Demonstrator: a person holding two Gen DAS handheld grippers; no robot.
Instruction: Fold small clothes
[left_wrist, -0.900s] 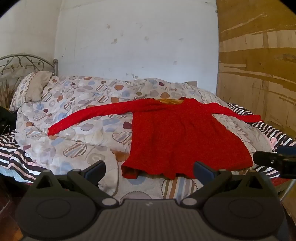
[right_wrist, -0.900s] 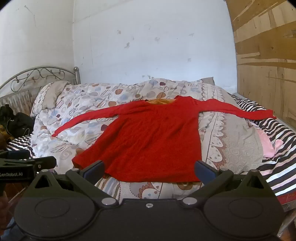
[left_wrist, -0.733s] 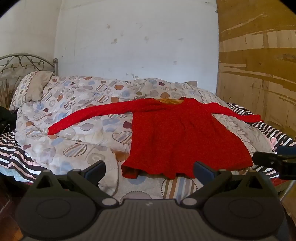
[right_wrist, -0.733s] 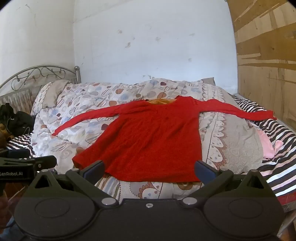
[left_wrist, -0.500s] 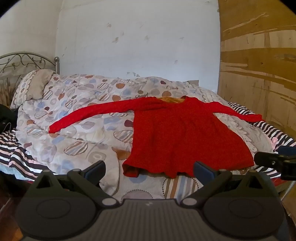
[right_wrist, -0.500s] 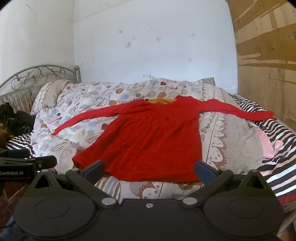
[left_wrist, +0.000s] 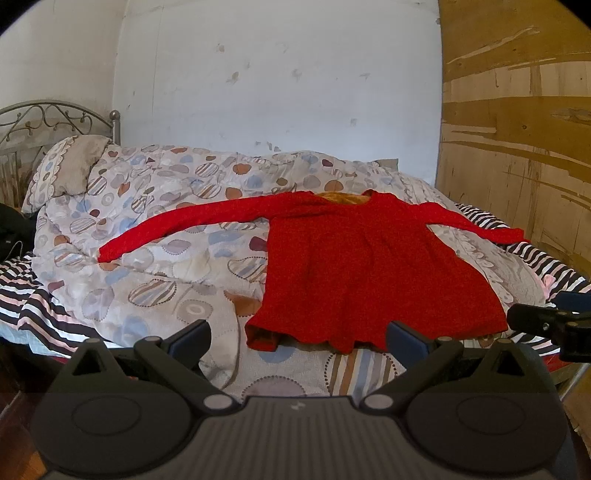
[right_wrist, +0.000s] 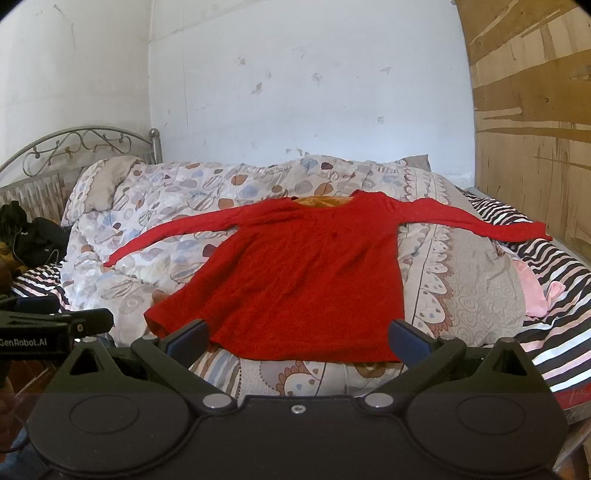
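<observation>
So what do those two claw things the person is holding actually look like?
Both are matte black plastic. The left gripper and right gripper each have two angled fingers tipped with dark blue pads, round discs at the base and silver pivot screws. One body reads "GenRobot.AI" in white.

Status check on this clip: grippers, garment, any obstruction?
Left gripper open, empty. Right gripper open, empty. Red top flat on quilt, sleeves spread, unfolded. Nothing between grippers and hem.

wall: white, scuffed | panel: wood | bed: patterned quilt | headboard: metal
</observation>
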